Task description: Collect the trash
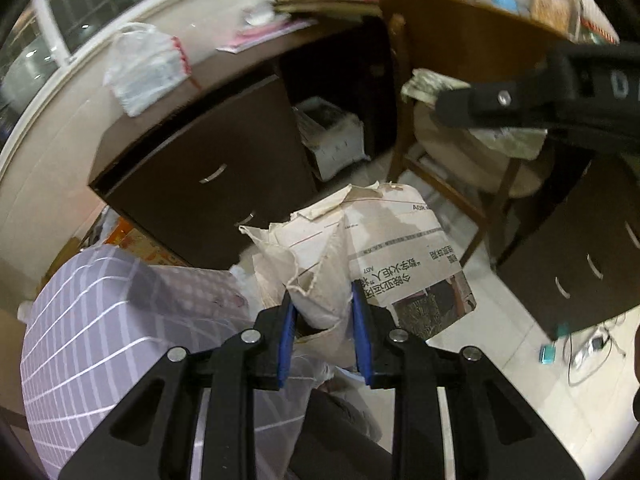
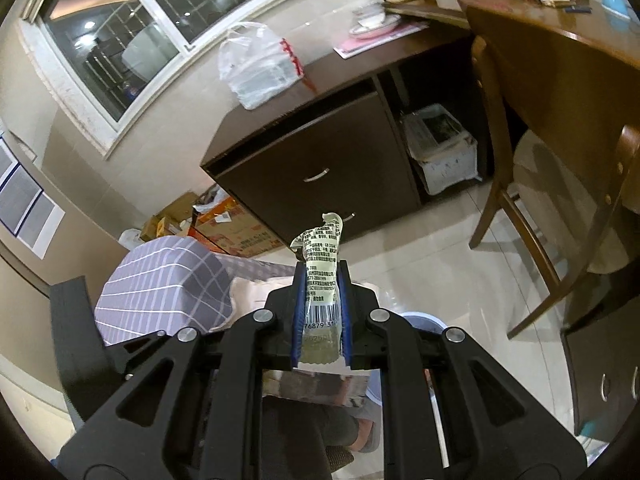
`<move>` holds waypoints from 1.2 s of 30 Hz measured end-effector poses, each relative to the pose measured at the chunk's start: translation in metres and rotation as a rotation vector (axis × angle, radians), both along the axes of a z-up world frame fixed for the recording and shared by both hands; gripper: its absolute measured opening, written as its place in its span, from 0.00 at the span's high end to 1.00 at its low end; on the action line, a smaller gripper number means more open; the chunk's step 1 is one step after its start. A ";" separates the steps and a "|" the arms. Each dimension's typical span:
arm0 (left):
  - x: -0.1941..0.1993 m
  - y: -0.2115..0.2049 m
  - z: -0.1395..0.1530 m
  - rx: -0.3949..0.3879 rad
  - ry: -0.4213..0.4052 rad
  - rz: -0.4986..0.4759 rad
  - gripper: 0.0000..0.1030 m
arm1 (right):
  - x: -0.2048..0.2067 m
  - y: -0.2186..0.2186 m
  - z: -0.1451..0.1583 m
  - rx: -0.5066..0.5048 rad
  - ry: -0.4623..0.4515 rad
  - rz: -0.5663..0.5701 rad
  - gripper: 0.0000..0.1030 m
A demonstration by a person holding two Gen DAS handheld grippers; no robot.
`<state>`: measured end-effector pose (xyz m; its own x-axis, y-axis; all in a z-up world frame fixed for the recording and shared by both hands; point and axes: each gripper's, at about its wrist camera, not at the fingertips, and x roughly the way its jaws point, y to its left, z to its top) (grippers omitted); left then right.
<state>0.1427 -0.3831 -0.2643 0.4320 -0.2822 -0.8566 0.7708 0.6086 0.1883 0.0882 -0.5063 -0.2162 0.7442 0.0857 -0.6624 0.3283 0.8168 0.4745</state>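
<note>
my left gripper [image 1: 323, 312] clamps crumpled newspaper [image 1: 360, 256]; my right gripper [image 2: 322, 312] is closed tight on a wrapper [image 2: 320, 276].

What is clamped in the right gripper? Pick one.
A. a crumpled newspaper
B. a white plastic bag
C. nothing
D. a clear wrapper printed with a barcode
D: the right gripper has its blue pads closed on a clear wrapper with a barcode and printed text.

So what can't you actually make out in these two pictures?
- Crumpled newspaper bundle, left wrist view: its lower end is hidden behind the left claw.
- Clear printed plastic wrapper, right wrist view: its print is too small to read.
- Any trash bin: none is identifiable in either view.
</note>
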 end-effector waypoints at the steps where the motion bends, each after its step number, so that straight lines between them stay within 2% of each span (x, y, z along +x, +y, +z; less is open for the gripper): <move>1: 0.001 -0.005 -0.006 0.017 0.007 -0.004 0.75 | 0.001 -0.003 -0.007 0.007 0.012 -0.003 0.86; 4: 0.009 -0.017 -0.023 0.083 0.032 -0.004 0.66 | 0.007 -0.008 -0.021 0.032 0.035 -0.006 0.86; 6: 0.015 -0.023 -0.035 0.134 0.048 -0.006 0.47 | 0.011 -0.011 -0.034 0.048 0.060 -0.006 0.86; 7: 0.016 -0.022 -0.037 0.139 0.040 -0.001 0.30 | 0.013 -0.011 -0.041 0.059 0.070 -0.004 0.86; 8: 0.018 -0.021 -0.038 0.138 0.030 0.003 0.25 | 0.015 -0.012 -0.047 0.068 0.081 -0.003 0.85; 12: 0.026 -0.014 -0.035 0.123 0.039 0.052 0.22 | 0.026 -0.014 -0.083 0.123 0.147 0.017 0.82; 13: 0.028 -0.011 -0.032 0.111 0.035 0.068 0.19 | 0.028 -0.014 -0.094 0.141 0.168 0.012 0.64; 14: 0.029 -0.009 -0.030 0.103 0.027 0.080 0.16 | 0.030 -0.014 -0.104 0.156 0.189 0.010 0.27; 15: 0.029 -0.007 -0.027 0.095 0.019 0.092 0.16 | 0.031 -0.014 -0.114 0.167 0.215 0.005 0.17; 18: 0.029 0.004 -0.015 0.054 0.001 0.118 0.15 | 0.029 -0.011 -0.129 0.174 0.251 -0.022 0.15; 19: 0.029 0.007 -0.012 0.043 -0.003 0.124 0.14 | 0.027 -0.011 -0.132 0.182 0.261 -0.033 0.11; 20: 0.030 0.011 -0.008 0.029 -0.006 0.130 0.14 | 0.024 -0.010 -0.133 0.178 0.267 -0.047 0.06; 27: 0.021 0.040 0.028 -0.109 -0.014 0.149 0.14 | 0.019 -0.003 -0.105 0.119 0.237 -0.071 0.06; 30: 0.015 0.057 0.050 -0.179 -0.019 0.158 0.10 | 0.018 0.004 -0.079 0.078 0.203 -0.068 0.06; 36: 0.006 0.092 0.085 -0.263 -0.052 0.211 0.08 | 0.018 0.031 -0.021 -0.006 0.127 -0.049 0.06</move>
<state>0.1488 -0.2909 -0.1794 0.5457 -0.3900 -0.7417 0.6161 0.7867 0.0396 0.1065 -0.4753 -0.2377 0.6577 0.0473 -0.7518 0.4246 0.8010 0.4219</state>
